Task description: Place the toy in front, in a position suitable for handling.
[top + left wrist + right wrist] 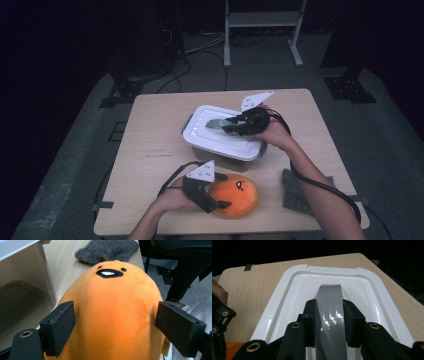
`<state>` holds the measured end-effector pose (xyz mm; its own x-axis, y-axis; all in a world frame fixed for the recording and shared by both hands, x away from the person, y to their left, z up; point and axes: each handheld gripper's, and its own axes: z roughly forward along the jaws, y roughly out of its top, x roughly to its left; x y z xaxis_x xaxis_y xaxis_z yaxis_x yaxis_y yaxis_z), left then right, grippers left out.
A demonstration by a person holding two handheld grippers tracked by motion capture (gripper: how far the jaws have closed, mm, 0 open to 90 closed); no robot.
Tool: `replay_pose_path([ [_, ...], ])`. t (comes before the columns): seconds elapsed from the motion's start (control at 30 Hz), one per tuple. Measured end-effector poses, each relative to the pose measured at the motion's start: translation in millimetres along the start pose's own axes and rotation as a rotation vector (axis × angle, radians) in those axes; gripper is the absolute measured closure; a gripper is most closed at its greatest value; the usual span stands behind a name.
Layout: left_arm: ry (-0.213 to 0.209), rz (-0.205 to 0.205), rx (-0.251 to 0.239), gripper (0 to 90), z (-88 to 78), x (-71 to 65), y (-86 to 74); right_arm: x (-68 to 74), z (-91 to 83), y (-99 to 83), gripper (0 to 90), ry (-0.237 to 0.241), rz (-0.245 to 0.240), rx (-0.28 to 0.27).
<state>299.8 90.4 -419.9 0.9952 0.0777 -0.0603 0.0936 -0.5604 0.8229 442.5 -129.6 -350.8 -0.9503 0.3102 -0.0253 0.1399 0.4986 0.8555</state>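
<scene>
High view: a clear plastic storage box (pixel 220 150) with a white lid (pixel 200 131) stands near the middle of the wooden desk (pixel 150 150). The right claw (pixel 231 125) lies over the lid, closed on the grey handle (pixel 216 123) at the lid's centre. Just in front of the box, at the desk's near edge, sits an orange egg-shaped plush toy (pixel 235 196) with a small black face. The left claw (pixel 216 201) reaches round the toy from the side facing away from a grey knitted cloth (pixel 295 190), which lies to the right of the box's near corner.

Left gripper view: the plush toy (pixel 112 315) lies between the two black pads (pixel 61 327). The left pad touches its orange side, while the right pad stands just off its surface, so the left claw (pixel 115 332) is spread wide around the toy without squeezing it. The box wall (pixel 25 290) rises just beside the toy, and the grey cloth (pixel 107 251) lies beyond the toy's face.

Right gripper view: the right claw (pixel 329 322) clamps the grey handle (pixel 329 305) from both sides, pads pressed against its edges. The white lid (pixel 284 295) sits shut on the box, with the desk (pixel 249 287) around it.
</scene>
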Motion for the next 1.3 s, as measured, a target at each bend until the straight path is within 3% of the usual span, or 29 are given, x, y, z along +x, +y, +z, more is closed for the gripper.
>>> replay_pose_path([
  [0.77, -0.005, -0.007, -0.003, 13.5, 1.2, -0.4, -0.2, 4.6, -5.6, 12.5, 65.6, -0.023, -0.014, 0.004],
  [1.0, -0.004, -0.003, 0.0, 13.5, 0.4, 0.5, -0.7, 6.7, -27.3, 18.7, 65.7, -0.05, -0.012, -0.028],
  [1.3, -0.001, -0.005, 0.001, 13.4, -0.6, 1.4, -1.3, 16.5, -75.4, 13.3, 65.6, -0.1, -0.018, -0.044],
])
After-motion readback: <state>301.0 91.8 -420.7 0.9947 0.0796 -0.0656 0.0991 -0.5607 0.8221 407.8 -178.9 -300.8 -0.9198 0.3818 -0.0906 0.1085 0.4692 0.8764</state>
